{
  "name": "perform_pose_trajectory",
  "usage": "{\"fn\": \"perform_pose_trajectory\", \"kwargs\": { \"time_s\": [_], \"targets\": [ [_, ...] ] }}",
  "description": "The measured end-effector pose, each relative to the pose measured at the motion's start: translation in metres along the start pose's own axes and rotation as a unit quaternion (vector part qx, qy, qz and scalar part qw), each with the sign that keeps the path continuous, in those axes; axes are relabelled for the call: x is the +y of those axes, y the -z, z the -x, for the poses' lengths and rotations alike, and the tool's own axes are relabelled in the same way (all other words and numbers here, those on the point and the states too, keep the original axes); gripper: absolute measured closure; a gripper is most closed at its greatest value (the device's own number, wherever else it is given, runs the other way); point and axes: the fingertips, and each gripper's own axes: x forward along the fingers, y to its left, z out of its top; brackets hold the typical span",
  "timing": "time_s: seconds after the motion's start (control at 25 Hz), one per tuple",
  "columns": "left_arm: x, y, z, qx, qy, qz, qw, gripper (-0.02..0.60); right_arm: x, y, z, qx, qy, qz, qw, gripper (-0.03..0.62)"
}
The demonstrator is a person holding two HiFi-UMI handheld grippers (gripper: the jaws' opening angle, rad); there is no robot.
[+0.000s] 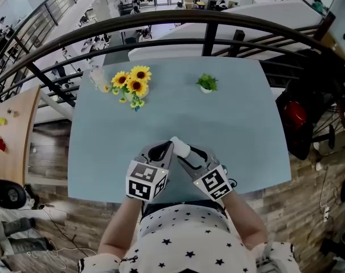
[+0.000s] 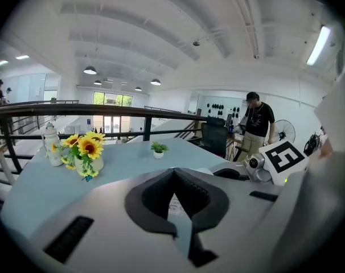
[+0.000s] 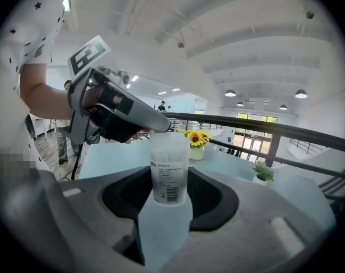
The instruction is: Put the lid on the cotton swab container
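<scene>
Both grippers meet at the 6 o'clock edge of the table. The right gripper is clamped around the cotton swab container, which stands upright between its jaws. The left gripper is pinched nearly closed on a thin pale piece that looks like the lid, its tip right at the container's top rim. The sunflowers sit at 11 o'clock and the little plant at 1.

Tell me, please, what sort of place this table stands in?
Probably a mezzanine in a large open office or workshop hall. The blue table stands against a dark curved railing, desks on a lower floor show beyond it, and pendant lamps hang from a high white vaulted ceiling.
</scene>
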Motion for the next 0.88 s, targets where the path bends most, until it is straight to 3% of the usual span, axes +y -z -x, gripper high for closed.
{"fn": "perform_pose_trajectory", "kwargs": {
  "time_s": [0.88],
  "targets": [
    [0.038, 0.048, 0.027, -0.037, -0.083, 0.088, 0.992, 0.58, -0.006, 0.074, -0.022, 0.067, 0.007, -0.043, 0.997, 0.402]
  ]
}}
